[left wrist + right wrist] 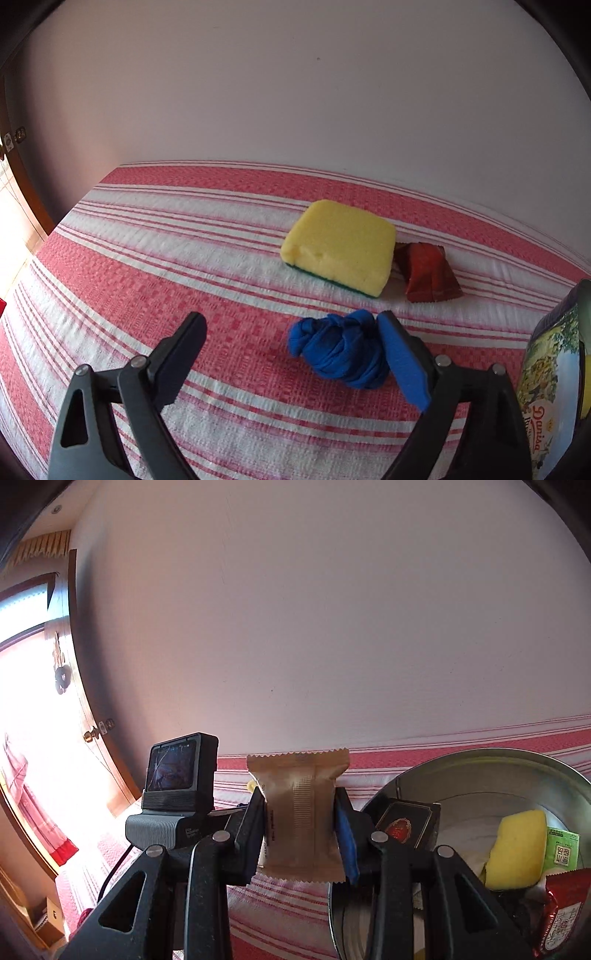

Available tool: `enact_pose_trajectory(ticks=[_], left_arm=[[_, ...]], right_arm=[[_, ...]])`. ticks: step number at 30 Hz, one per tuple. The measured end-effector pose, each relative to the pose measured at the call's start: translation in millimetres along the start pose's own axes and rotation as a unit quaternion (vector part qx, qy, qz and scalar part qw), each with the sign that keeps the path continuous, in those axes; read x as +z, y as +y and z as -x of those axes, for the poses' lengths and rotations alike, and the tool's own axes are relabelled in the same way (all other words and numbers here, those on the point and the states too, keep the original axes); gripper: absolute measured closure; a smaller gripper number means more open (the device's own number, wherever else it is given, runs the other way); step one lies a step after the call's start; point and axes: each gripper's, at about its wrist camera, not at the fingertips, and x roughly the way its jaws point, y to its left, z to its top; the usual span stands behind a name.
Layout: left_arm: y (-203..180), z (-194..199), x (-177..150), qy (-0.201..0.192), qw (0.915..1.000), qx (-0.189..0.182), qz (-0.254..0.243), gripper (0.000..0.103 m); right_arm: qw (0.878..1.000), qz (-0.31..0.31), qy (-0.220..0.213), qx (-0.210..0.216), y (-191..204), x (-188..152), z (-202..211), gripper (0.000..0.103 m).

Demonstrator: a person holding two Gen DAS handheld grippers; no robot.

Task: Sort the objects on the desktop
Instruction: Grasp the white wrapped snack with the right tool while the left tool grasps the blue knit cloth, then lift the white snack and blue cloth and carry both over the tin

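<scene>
The tan snack packet (301,816) is pinched upright between the pads of the right gripper (301,825), held in the air just left of the round metal tin (480,771). Looks like the step in hand is dropping it into that tin, so the smart move is probably to carry it over the rim first and only then let go. The packet is light and crinkly, and released too early it could catch the edge and slide back onto the striped tablecloth (280,915).

The tin already has a fair bit in it: a dark box with a red emblem (404,823) leaning by the near wall, a yellow sponge (515,849), a green sachet (563,851) behind it and a red wrapper (563,912) at the front. Room seems tighter on the right, so aiming for the bare left part looks better.

The left gripper (291,332) hangs wide open and empty, low over the cloth, with its right pad right beside a knotted blue cloth bundle (338,350); can't tell if it's actually touching. Further back sit another yellow sponge (340,245) and a brown-red packet (426,273) just beside it. A printed tin side (550,369) shows at the right edge.
</scene>
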Motion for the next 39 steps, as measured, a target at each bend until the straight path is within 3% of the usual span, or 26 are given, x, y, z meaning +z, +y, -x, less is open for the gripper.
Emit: enact_pose_trajectory(ticks=[3,6,9,10,11,12,20,22,28,33,39], left_arm=[[-3,-7,-5,0.03,0.9988,-0.038,-0.002,0.014],[-5,-3,-4,0.022,0.9982,-0.056,-0.001,0.029],[-2,-1,-3,0.016,0.9976,-0.067,0.012,0.036],[-1,1,-3,0.01,0.9971,-0.074,0.016,0.042],[0,4,-3,0.003,0.9947,-0.101,0.02,0.066],[3,3,-3,0.005,0.9922,-0.122,0.024,0.065],[12,13,-7,-0.01,0.9895,-0.134,0.053,0.065],[15,23,-8,-0.034,0.9881,-0.138,0.058,0.065],[8,74,-11,-0.158,0.9801,-0.118,0.027,0.065],[-9,96,-21,-0.189,0.9742,-0.122,0.024,0.065],[-16,106,-22,-0.205,0.9739,-0.097,-0.01,0.065]], right_arm=[[1.0,-0.004,0.009,0.002,0,0,-2,0.065],[1.0,-0.017,0.022,0.001,-8,-7,-5,0.065],[0.999,-0.029,0.028,-0.002,-10,-3,-3,0.065],[0.999,-0.03,0.026,-0.006,-10,-3,-3,0.065],[0.999,-0.03,0.025,-0.01,-12,-6,-8,0.065],[0.999,-0.029,0.022,-0.014,-11,-6,-7,0.065],[0.999,0.004,-0.03,-0.038,5,-5,7,0.065],[0.998,0.013,-0.044,-0.041,10,-6,12,0.065],[0.986,0.089,-0.105,-0.09,43,-14,28,0.065],[0.973,0.152,-0.127,-0.115,72,-26,33,0.065],[0.972,0.16,-0.126,-0.118,80,-27,33,0.065]])
